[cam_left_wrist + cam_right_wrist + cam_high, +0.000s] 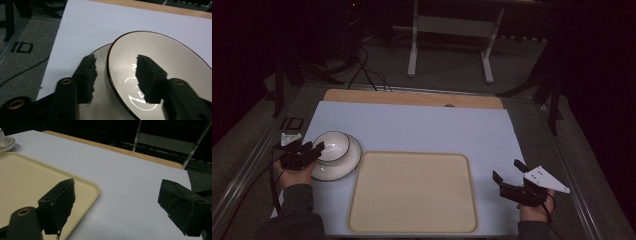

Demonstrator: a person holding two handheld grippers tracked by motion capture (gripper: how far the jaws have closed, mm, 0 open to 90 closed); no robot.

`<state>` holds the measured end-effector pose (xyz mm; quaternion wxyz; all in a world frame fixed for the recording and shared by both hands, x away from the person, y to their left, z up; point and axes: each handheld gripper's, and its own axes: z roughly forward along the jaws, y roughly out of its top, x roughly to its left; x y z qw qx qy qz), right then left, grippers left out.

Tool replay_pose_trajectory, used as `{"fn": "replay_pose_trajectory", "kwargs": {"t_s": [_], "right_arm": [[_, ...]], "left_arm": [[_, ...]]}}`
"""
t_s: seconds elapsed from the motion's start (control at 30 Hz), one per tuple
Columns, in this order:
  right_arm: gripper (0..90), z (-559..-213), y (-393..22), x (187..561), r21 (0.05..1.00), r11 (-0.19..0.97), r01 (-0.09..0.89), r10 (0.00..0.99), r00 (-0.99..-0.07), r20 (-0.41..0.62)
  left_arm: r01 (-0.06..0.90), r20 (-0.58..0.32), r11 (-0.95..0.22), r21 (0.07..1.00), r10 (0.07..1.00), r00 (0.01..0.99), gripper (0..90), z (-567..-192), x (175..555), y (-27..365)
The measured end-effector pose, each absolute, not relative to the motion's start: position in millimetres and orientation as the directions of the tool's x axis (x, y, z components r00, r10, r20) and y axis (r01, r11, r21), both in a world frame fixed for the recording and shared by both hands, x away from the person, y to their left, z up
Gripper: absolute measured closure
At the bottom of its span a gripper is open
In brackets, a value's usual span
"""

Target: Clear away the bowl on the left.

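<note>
- While I watch from the high view, my left gripper [314, 150] sits at the left edge of the table, right at the white bowl [333, 146].
- That bowl stands on a white plate [343, 165], and both lie on the pale blue mat [422, 125], just left of the cream tray [412, 192].
- Looking along the left gripper view, I see the bowl's [160, 60] dark-edged rim running between my two black jaws: one jaw is inside the bowl, the other outside it, over the plate [100, 57].
- A gap shows between each pad and the bowl's wall on both sides, so I read this gripper as released around the rim, not yet clamping it.
- The bowl looks tilted in this view, but I can't tell whether that is the bowl or the camera's own angle.
- My right gripper [507, 172] hangs at the right side of the table, well apart from the bowl, just beyond the tray's right edge.
- From the right gripper view, its jaws stand wide apart with only mat [130, 182] between them; it is released and holds nothing.
- One corner of the tray [30, 182] lies by one jaw there, and the plate's rim [6, 143] shows far off at the upper left.
- Beyond the mat I see a strip of bare wooden tabletop [412, 97].
</note>
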<state>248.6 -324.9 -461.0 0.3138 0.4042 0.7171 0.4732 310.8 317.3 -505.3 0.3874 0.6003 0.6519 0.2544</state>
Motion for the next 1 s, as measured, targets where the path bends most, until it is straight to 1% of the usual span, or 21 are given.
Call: {"fn": "replay_pose_trajectory", "kwargs": {"t_s": [0.03,0.07,0.2,0.33,0.37,0.6,0.63,0.67,0.77,0.83,0.87,0.9,1.0], "right_arm": [[13.9,-461,-325,249,0.932,0.225,0.283,0.877,-0.476,-0.067],[13.9,-461,-325,249,0.931,0.227,0.286,0.875,-0.479,-0.066],[13.9,-461,-326,249,0.932,0.225,0.283,0.877,-0.476,-0.067],[13.9,-461,-326,249,0.932,0.225,0.284,0.877,-0.476,-0.066],[13.9,-461,-326,249,0.932,0.225,0.284,0.876,-0.477,-0.066],[13.9,-461,-326,249,0.932,0.224,0.286,0.876,-0.478,-0.064],[13.9,-461,-326,249,0.932,0.221,0.287,0.877,-0.476,-0.061],[13.9,-461,-326,249,0.932,0.221,0.287,0.877,-0.476,-0.062],[13.9,-461,-326,249,0.932,0.221,0.287,0.877,-0.478,-0.060],[13.9,-461,-326,249,0.932,0.221,0.289,0.876,-0.479,-0.060],[13.9,-461,-326,250,0.931,0.221,0.289,0.876,-0.479,-0.060],[13.9,-461,-326,250,0.931,0.222,0.289,0.876,-0.479,-0.060],[13.9,-461,-326,249,0.932,0.221,0.288,0.876,-0.479,-0.059]], "left_arm": [[0.585,-0.200,0.150,0.797,0.980,0.021,54.9,-505,311,317],[0.598,-0.224,0.162,0.785,0.974,0.030,57.8,-508,311,319],[0.611,-0.227,0.156,0.777,0.973,0.040,63.3,-509,312,319],[0.614,-0.224,0.153,0.774,0.974,0.041,65.6,-511,313,320],[0.624,-0.235,0.160,0.765,0.971,0.040,66.2,-514,314,321],[0.627,-0.254,0.174,0.759,0.966,0.040,65.7,-516,315,321],[0.640,-0.272,0.179,0.748,0.961,0.049,63.2,-517,317,321],[0.643,-0.284,0.184,0.743,0.957,0.055,62.7,-518,317,321],[0.650,-0.309,0.196,0.735,0.949,0.062,62.0,-519,318,322],[0.660,-0.341,0.210,0.721,0.937,0.075,61.8,-520,319,324],[0.660,-0.341,0.210,0.721,0.937,0.075,61.7,-520,319,324],[0.670,-0.374,0.224,0.708,0.923,0.086,61.6,-521,319,325],[0.674,-0.389,0.229,0.702,0.917,0.093,62.7,-522,320,326]]}}
